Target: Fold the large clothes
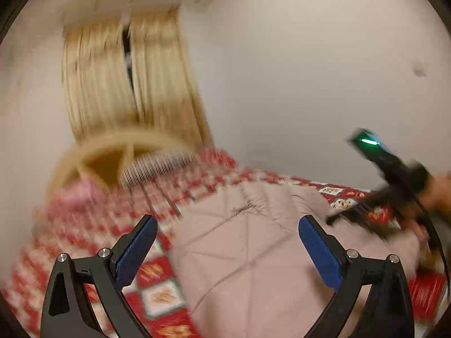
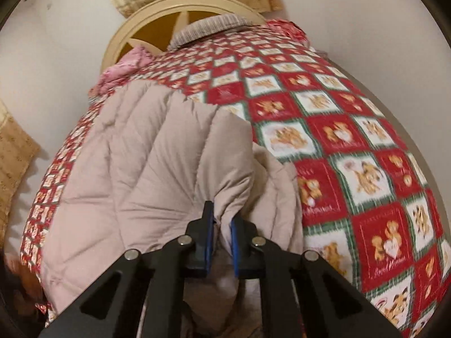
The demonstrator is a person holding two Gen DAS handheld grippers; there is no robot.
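A beige quilted puffer jacket [image 2: 146, 155] lies spread on a bed with a red, white and green checked bedspread [image 2: 352, 146]. My right gripper [image 2: 222, 225] is shut on a bunched fold of the jacket at its near edge and holds it lifted. The jacket also shows in the left wrist view [image 1: 248, 253], blurred. My left gripper [image 1: 225, 242] is open and empty, its blue pads wide apart above the jacket. The right gripper [image 1: 394, 194] with a green light shows at the right edge of the left wrist view.
A cream round headboard [image 2: 157, 8] stands at the far end of the bed, with a grey ribbed pillow [image 2: 205, 28] and a pink cloth [image 2: 124, 67] beside it. Beige curtains [image 1: 126, 79] hang on the white wall behind.
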